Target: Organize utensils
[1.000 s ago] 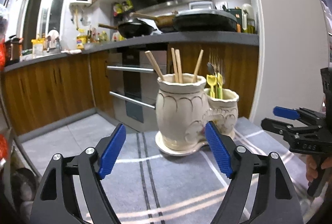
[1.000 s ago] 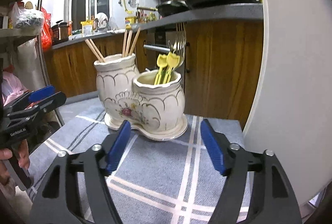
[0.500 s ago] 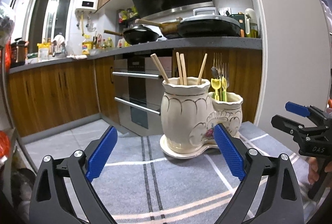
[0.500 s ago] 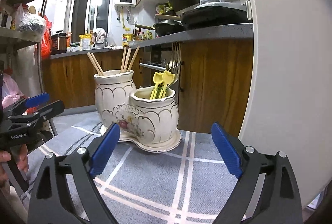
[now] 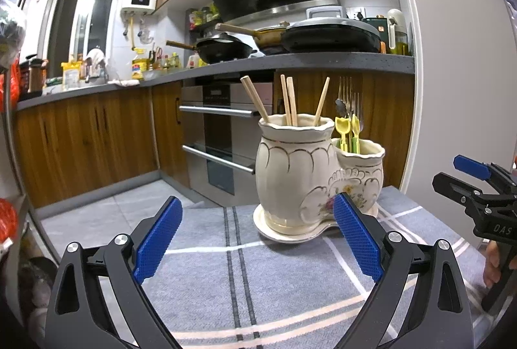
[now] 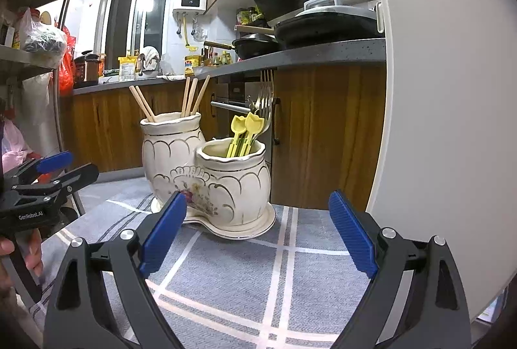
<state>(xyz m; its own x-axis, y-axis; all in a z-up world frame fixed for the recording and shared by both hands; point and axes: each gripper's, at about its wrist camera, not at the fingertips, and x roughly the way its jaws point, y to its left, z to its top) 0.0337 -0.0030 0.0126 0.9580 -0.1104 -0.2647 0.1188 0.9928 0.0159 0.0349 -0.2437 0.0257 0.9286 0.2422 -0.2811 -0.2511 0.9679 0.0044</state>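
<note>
A cream ceramic utensil holder with two joined pots stands on its matching saucer on a grey cloth with white and dark stripes. The taller pot holds wooden chopsticks; the shorter pot, joined to its right side, holds yellow tulip-topped picks and metal forks. Behind the holder run a wooden cabinet front and a dark grey countertop carrying black pans, and a white wall rises at the right.

The left gripper hovers near and to the left of the holder, its blue pads spread wide with nothing between them. The right gripper hovers near the holder on its right side, its jaws likewise wide and empty. Each gripper appears at the edge of the other's view, with fingers of a hand on its grip.
</note>
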